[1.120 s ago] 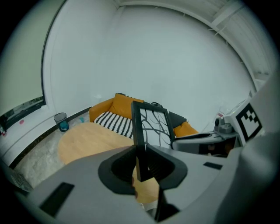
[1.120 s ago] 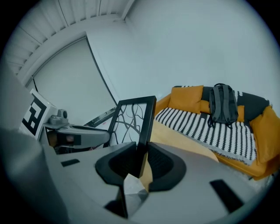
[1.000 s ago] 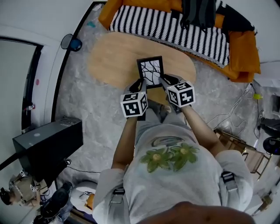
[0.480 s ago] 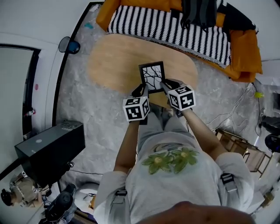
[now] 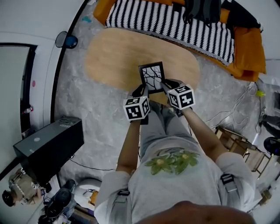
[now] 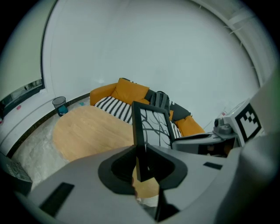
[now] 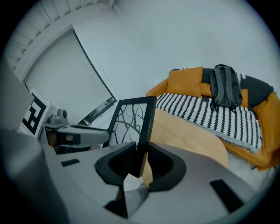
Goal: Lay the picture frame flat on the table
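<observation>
A black picture frame (image 5: 152,77) with a white branch print is held upright above the near edge of the oval wooden table (image 5: 113,57). My left gripper (image 5: 142,91) is shut on the frame's left side bar (image 6: 141,144). My right gripper (image 5: 165,86) is shut on its right side bar (image 7: 145,135). In the left gripper view the frame (image 6: 152,127) stands between the jaws with the right gripper (image 6: 205,142) beside it. In the right gripper view the left gripper (image 7: 76,133) shows behind the frame (image 7: 131,120).
An orange sofa with a striped black-and-white blanket (image 5: 175,26) and a dark backpack (image 5: 201,8) lies beyond the table. A blue bin (image 5: 65,40) stands at the wall to the left. A black box (image 5: 48,146) sits on the floor at lower left. Cables (image 5: 238,103) run at right.
The frame and both grippers have shifted slightly away from the body, over the table's near edge. Both grips stay the same.
</observation>
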Available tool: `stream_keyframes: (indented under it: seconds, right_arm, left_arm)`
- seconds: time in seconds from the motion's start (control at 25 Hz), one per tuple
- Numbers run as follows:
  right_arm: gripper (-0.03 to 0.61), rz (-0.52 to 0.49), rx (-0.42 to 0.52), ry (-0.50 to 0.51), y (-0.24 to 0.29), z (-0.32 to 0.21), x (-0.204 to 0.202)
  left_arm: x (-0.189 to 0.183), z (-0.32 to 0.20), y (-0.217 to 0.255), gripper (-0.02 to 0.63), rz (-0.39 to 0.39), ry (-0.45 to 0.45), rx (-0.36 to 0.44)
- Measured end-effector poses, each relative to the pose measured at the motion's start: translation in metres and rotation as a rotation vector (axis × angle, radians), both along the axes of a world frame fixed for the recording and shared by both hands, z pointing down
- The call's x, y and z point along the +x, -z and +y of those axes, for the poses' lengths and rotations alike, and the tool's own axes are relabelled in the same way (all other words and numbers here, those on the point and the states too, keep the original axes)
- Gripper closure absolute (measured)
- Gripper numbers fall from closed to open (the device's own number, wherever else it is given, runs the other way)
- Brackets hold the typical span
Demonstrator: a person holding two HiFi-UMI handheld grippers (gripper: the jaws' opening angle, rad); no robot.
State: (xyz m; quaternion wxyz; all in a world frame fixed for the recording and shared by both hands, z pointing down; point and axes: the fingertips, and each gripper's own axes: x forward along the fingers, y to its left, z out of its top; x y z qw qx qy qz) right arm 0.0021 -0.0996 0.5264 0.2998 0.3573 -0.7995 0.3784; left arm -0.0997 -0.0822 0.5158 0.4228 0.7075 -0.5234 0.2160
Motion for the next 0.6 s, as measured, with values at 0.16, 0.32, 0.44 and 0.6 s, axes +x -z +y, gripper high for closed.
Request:
stream_keyframes:
  seconds: [0.16,0.32,0.44,0.6]
  right_arm:
    - [0.488,0.013,-0.017,0.010,-0.016,0.005,0.000]
    - [0.488,0.014,-0.032,0.011,-0.034,0.014,0.006]
    - [0.488,0.017,-0.045,0.012,-0.052,0.024,0.008]
    - [0.488,0.033,-0.062,0.019,-0.074,0.026,0.007]
  left_arm:
    - [0.000,0.008,-0.016,0.534,0.004,0.014,-0.018]
    - [0.006,0.017,-0.034,0.534,0.007,0.017,-0.034]
    - [0.008,0.025,-0.052,0.534,0.006,0.015,-0.049]
    - [0.008,0.028,-0.074,0.534,0.007,0.007,-0.073]
